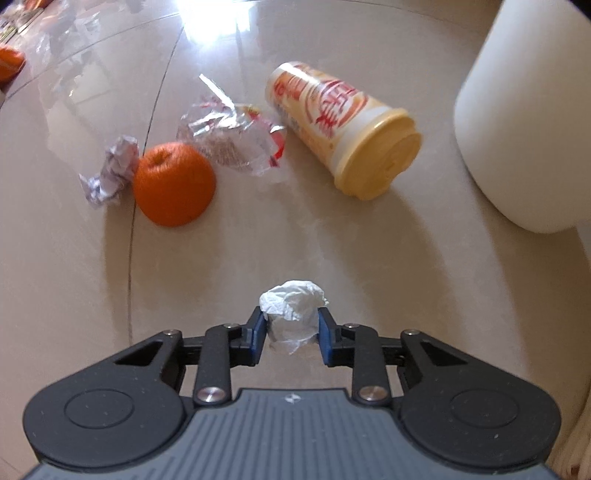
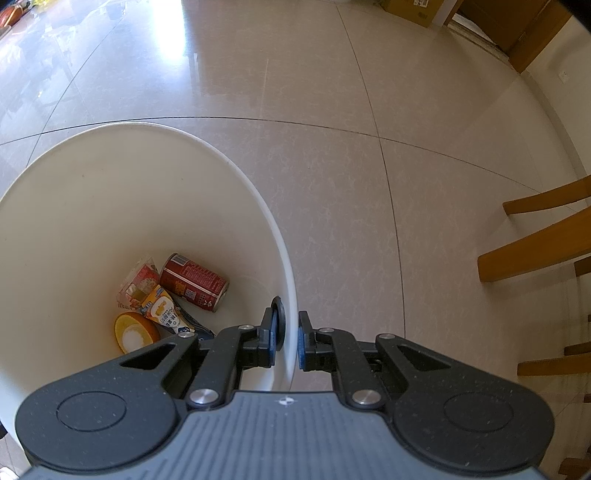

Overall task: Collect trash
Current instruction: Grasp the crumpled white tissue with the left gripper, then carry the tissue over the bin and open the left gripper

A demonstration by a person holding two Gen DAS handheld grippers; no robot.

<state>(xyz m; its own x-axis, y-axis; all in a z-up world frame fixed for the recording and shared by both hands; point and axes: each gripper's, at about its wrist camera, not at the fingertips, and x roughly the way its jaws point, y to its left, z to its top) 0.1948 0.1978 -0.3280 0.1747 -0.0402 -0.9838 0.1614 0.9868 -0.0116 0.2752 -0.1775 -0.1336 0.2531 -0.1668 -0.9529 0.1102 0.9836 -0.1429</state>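
Observation:
My left gripper is shut on a crumpled white tissue, held just above the beige floor tiles. Beyond it lie a yellow-lidded drink cup on its side, a clear plastic wrapper, an orange and a crumpled paper ball. My right gripper is shut on the rim of the white trash bin, one pad inside and one outside. Inside the bin lie a red can, a small carton, a wrapper and a round orange-rimmed lid.
The bin's white outer wall rises at the right of the left wrist view. Wooden chair legs stand at the right of the right wrist view. A cardboard box and a wooden door frame are far off. Floor tiles are glossy.

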